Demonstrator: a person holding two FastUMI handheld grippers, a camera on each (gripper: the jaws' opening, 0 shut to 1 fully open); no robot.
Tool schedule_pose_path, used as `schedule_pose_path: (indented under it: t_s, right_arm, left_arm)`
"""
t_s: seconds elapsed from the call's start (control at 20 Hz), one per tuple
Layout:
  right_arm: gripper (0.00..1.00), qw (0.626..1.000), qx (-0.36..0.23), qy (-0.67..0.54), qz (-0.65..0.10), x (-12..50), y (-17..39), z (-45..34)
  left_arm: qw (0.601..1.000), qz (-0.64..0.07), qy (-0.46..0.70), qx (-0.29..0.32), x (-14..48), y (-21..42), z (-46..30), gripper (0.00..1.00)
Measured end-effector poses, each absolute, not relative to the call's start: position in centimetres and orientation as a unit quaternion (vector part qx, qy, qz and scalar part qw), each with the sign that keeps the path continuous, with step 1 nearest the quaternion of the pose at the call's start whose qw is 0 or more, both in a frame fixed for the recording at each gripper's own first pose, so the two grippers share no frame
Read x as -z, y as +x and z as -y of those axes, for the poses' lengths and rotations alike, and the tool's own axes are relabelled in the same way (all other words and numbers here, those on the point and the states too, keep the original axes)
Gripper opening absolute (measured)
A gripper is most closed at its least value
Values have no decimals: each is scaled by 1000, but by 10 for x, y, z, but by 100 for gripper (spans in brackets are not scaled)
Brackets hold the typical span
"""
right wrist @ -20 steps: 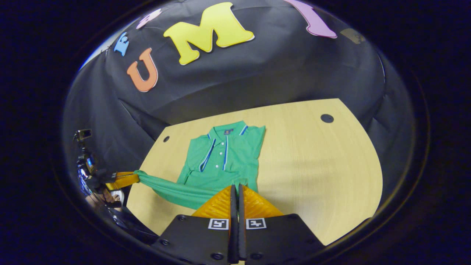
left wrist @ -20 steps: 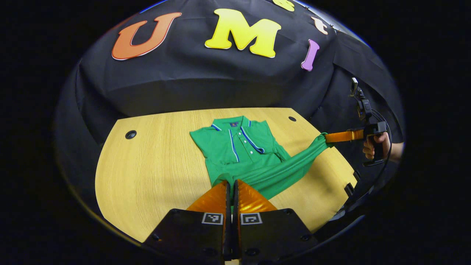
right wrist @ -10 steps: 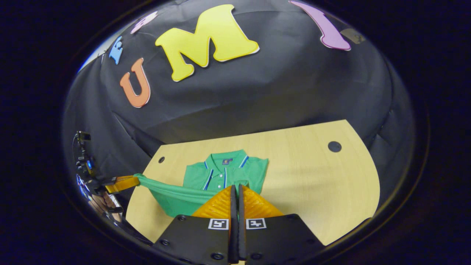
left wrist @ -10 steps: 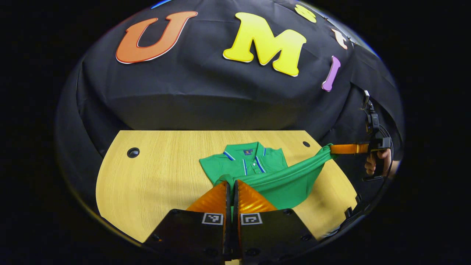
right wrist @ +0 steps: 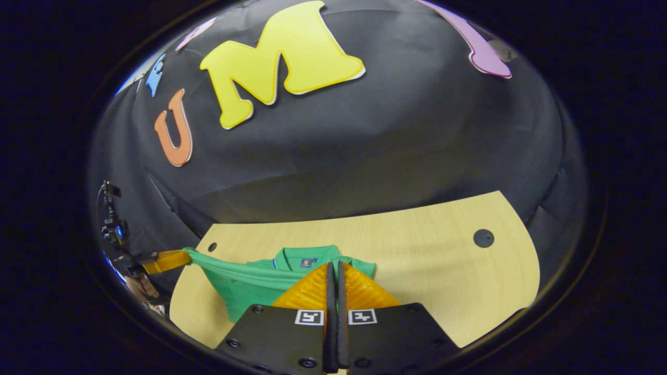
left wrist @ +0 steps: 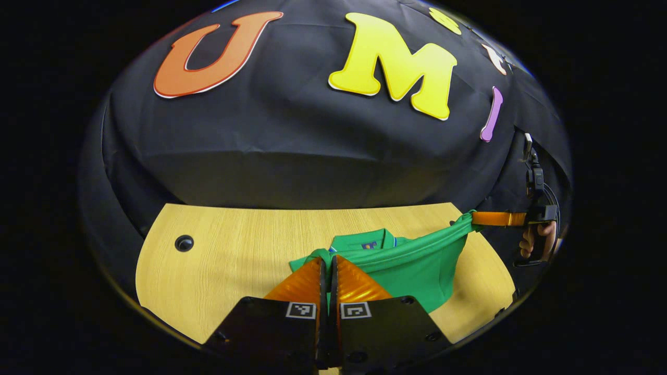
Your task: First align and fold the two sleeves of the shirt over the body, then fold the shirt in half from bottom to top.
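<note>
While we hold the hem of the green shirt pinched at both corners, the risks lie in how the cloth comes down. Our left gripper has its jaws pressed together on the hem corner at about 6 o'clock in the left gripper view, and our right gripper is clamped the same way on the other corner at 6 o'clock in the right gripper view. Each shows in the other's view as well: the right one at 3 o'clock, held by a hand, the left one at 9 o'clock. Between them the hem runs as a taut band above the table, with cloth hanging below it, and the collar peeks out just beyond it, lying flat on the wood.

We judge this to be the bottom-to-top fold, well under way, with the hem near the collar but not yet laid down. Several things could spoil it from here:

- One corner, if it runs ahead of the other, would land the hem skewed across the shoulders.
- Too much pull between our grippers could drag the collar end along the table or slip a corner out of the jaws.
- The hanging belly of cloth may bunch beneath the top layer when we lower it.
- We cannot tell whether the folded sleeves are lying flat underneath; a tug might shift them.
</note>
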State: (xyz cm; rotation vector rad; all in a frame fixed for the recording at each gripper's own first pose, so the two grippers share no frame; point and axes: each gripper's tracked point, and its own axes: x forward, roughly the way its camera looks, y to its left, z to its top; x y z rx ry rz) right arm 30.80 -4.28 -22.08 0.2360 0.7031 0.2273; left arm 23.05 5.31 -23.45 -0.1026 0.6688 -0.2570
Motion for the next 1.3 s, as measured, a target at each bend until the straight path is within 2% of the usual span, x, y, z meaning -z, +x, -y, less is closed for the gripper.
schedule_pose_path:
  t_s: [0.2,0.25,0.55,0.7,1.0,1.15,1.2,1.25,1.3]
  right_arm:
    - [0,927,-118,101,-340,246,330,40]
    - [3,926,-117,100,-344,256,337,39]
    - [2,920,-107,106,-361,314,365,34]
    - [2,922,-98,70,-367,344,377,34]
    - [3,926,-94,14,-366,363,385,31]
    - [11,929,-87,5,-361,360,386,34]
    - [12,929,-84,-3,-359,358,385,36]
    - [13,931,-80,-12,-355,354,384,40]
    - [18,934,-74,-15,-350,347,382,43]
  left_arm:
    - [937,-331,-41,103,266,252,-55,3]
    - [936,-336,-40,99,278,256,-54,3]
    - [938,-339,-34,63,338,287,-64,4]
    - [932,-356,-29,53,368,292,-63,5]
    - [918,-394,-15,35,404,287,-64,12]
    - [921,-388,-16,28,399,286,-66,21]
    - [921,-387,-17,30,394,285,-65,51]
    - [923,-382,-19,31,387,285,-65,67]
    - [926,-377,-24,33,380,286,-63,55]
